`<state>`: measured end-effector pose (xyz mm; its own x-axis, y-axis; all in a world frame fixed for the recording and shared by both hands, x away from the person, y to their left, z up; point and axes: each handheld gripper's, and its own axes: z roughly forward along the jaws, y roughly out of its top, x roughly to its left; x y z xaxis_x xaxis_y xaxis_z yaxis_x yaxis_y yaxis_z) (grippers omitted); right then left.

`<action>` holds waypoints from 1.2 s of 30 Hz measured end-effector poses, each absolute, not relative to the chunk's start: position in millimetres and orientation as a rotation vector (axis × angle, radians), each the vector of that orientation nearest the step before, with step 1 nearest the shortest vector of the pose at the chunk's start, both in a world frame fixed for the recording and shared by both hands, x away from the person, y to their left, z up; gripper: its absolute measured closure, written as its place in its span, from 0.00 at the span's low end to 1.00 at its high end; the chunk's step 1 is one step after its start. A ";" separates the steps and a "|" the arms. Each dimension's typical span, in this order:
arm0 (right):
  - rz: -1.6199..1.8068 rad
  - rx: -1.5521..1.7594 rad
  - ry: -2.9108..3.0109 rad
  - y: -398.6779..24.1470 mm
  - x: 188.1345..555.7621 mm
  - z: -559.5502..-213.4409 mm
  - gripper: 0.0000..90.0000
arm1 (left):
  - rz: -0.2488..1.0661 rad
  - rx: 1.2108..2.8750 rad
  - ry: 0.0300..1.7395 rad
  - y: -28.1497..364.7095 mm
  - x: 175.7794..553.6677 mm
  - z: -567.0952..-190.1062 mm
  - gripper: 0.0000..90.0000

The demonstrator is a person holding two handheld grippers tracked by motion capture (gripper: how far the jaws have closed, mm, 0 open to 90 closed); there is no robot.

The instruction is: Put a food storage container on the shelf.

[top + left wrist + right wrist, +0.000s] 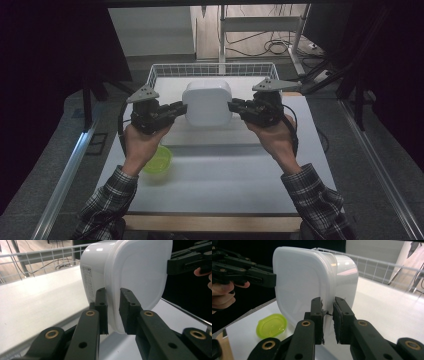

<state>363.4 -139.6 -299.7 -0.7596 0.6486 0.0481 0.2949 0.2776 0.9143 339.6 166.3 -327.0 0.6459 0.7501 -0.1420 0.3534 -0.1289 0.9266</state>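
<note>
A white rounded-square plastic container (207, 102) with a white lid hangs above the table, its lid side turned toward the person. My left gripper (182, 107) is shut on its left rim, and the left gripper view shows the two jaws pinching the lid's edge (113, 293). My right gripper (232, 105) is shut on the opposite rim (328, 302). In the left gripper view the container (135, 267) has a printed label on its side, and the right gripper (168, 265) touches its far edge. In the right gripper view the left gripper (273, 280) holds the container (299, 277) from the other side.
A small lime-green lidded tub (157, 160) (272, 325) sits on the white table (225, 185) near the left forearm. Under the container lies a flat white board (210, 135), reaching into a white wire basket (210, 67) at the back. Dark floor and metal rails flank the table.
</note>
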 end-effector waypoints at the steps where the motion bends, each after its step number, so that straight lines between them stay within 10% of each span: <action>1: 1.474 0.856 2.216 -138.5 365.7 -297.4 0.88 | 0.435 1.729 0.901 167.3 342.7 -326.0 0.86; 36: 1.442 0.925 2.160 -124.4 427.1 -298.6 0.70 | 0.431 1.689 0.931 162.4 405.1 -322.2 0.70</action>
<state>427.1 -124.4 -298.6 -0.7101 0.7027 0.0443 0.3104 0.2559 0.9155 405.1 162.4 -322.2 0.6240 0.7620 -0.1732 0.3615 -0.0850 0.9285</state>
